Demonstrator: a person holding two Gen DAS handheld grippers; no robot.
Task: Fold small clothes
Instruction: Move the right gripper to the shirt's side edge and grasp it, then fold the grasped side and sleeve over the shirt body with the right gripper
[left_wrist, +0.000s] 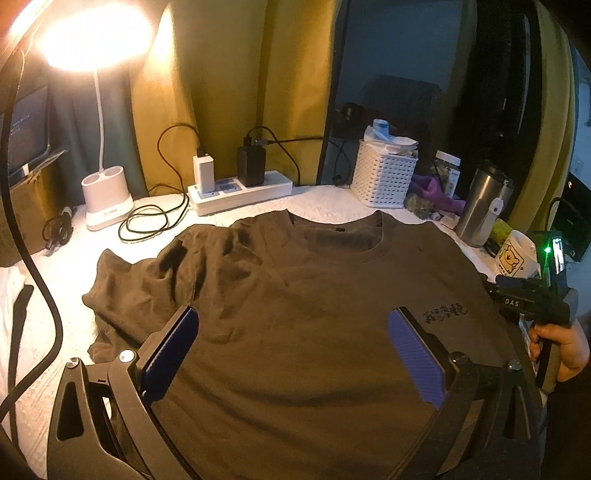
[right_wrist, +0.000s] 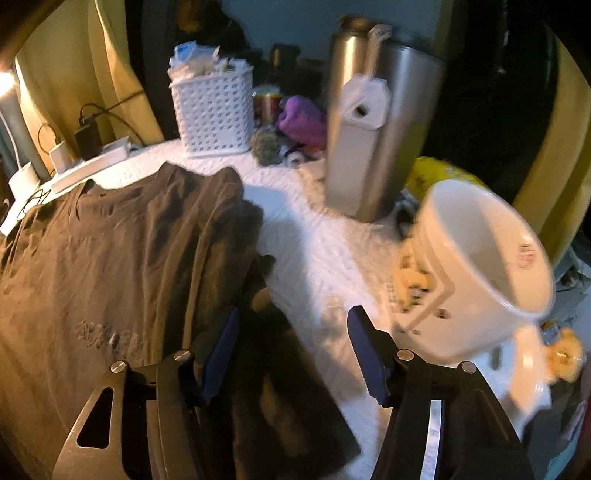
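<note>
A brown T-shirt lies spread front-up on the white quilted tabletop, its collar toward the yellow curtain and a small dark print on the chest; my left gripper hangs over the middle of the shirt with its blue-padded jaws wide apart and nothing between them; my right gripper sits at the shirt's right edge, jaws likewise apart, the left pad over the bunched sleeve and the right pad over bare tabletop; in the left view my hand grips the right tool's handle beside the shirt; the far sleeve lies rumpled toward the lamp; behind the collar stand a power strip, a white basket and a steel tumbler; a white mug sits just right of my right gripper, blurred.
</note>
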